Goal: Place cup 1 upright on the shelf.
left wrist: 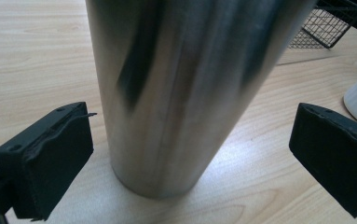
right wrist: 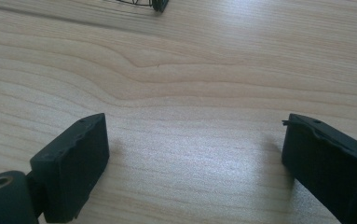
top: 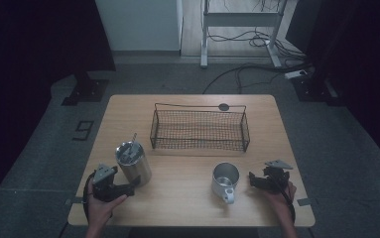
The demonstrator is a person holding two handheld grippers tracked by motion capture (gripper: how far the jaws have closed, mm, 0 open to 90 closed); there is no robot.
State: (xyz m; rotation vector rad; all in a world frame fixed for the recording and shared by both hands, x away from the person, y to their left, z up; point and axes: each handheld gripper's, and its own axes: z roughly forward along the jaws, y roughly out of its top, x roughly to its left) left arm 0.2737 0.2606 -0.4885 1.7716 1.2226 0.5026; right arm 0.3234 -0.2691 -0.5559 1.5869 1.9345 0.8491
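The tall brushed-steel tumbler (top: 134, 162) stands upright near the desk's (top: 187, 203) front left corner, a metal straw in its top. The left tongs (top: 128, 187) sit spread wide around its base, pads clear of the steel. A white mug with a steel lining (top: 225, 181) stands to its right; beside that the right tongs (top: 255, 179) rest apart over bare wood. Behind lies a black wire-mesh basket (top: 200, 130).
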